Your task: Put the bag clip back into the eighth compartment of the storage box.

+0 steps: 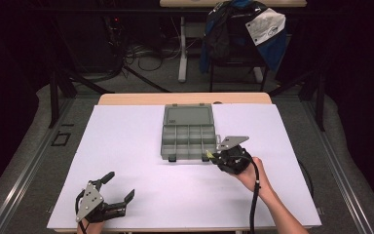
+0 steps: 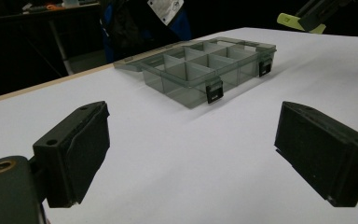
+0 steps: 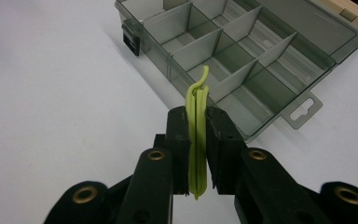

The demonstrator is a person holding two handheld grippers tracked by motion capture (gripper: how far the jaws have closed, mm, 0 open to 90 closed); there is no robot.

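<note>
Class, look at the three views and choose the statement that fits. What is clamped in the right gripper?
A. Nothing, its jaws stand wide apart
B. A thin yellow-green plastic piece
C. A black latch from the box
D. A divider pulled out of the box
B: in the right gripper view, the right gripper has its jaws pressed on a thin yellow-green plastic piece, held near the open grey compartment box.

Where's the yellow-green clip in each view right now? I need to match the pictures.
High view: yellow-green clip at the organizer box's near right corner, in the right hand-held gripper.
Left gripper view: top right.
Right gripper view: centre, clamped upright.
Shared landmark: the open organizer box.
</note>
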